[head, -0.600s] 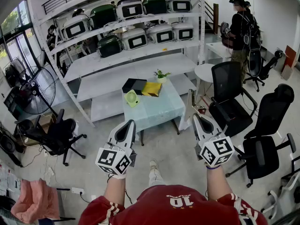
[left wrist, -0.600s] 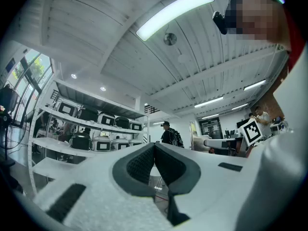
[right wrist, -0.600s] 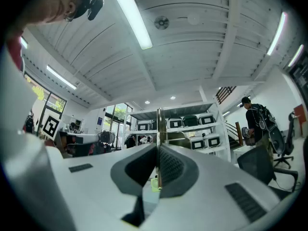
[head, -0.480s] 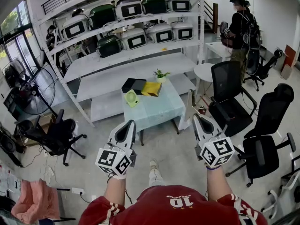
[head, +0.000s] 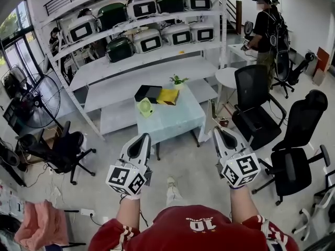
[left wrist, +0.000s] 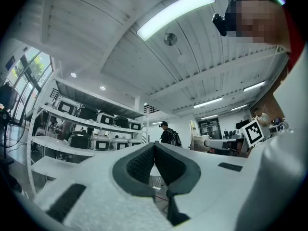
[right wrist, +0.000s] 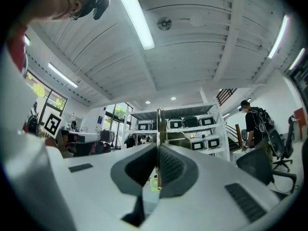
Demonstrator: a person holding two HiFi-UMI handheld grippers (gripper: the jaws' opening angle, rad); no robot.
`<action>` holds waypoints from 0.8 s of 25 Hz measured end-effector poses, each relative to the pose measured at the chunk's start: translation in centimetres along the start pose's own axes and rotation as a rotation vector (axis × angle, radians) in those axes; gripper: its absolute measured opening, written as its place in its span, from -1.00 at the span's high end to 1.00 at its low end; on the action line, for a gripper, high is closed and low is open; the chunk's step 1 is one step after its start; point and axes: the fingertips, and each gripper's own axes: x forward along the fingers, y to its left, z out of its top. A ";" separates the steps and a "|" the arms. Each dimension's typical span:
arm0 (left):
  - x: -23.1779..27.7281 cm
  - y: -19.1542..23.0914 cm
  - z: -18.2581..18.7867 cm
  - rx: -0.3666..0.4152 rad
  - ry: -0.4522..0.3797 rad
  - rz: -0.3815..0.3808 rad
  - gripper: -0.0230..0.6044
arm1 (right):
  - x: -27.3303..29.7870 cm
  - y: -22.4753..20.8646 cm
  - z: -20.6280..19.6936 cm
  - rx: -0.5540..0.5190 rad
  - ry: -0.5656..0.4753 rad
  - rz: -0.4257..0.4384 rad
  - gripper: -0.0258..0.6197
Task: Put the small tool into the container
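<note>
A small table [head: 175, 123] with a pale glass top stands well ahead of me in the head view. On it lie a black box [head: 148, 93], a flat yellow item [head: 168, 96], a small pale-green object [head: 145, 107] and a little potted plant [head: 178, 82]. My left gripper [head: 143, 138] and right gripper [head: 216, 132] are held up side by side in the air, short of the table. Both are shut with nothing between the jaws. The left gripper [left wrist: 154, 145] and right gripper [right wrist: 158, 146] show closed pads in their own views.
Black office chairs [head: 257, 110] [head: 296, 156] stand at the right and another [head: 64, 148] at the left. Behind the table are white shelves [head: 141, 51] with boxy appliances. A floor fan [head: 32, 102] stands at the far left. A person [head: 266, 29] stands at the back right by a round white table [head: 229, 80].
The view has shifted slightly, so the table and shelves sit a little higher. The right gripper has edged up and left. Both stay shut.
</note>
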 end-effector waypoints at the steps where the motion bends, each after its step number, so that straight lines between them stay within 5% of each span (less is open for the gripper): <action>1: 0.0 0.0 0.0 0.000 0.000 -0.001 0.94 | 0.0 0.1 0.0 -0.004 -0.002 0.001 0.90; 20: 0.2 1.1 -1.5 -0.017 0.028 -0.003 0.94 | 0.4 0.8 -0.8 -0.010 0.012 0.019 0.89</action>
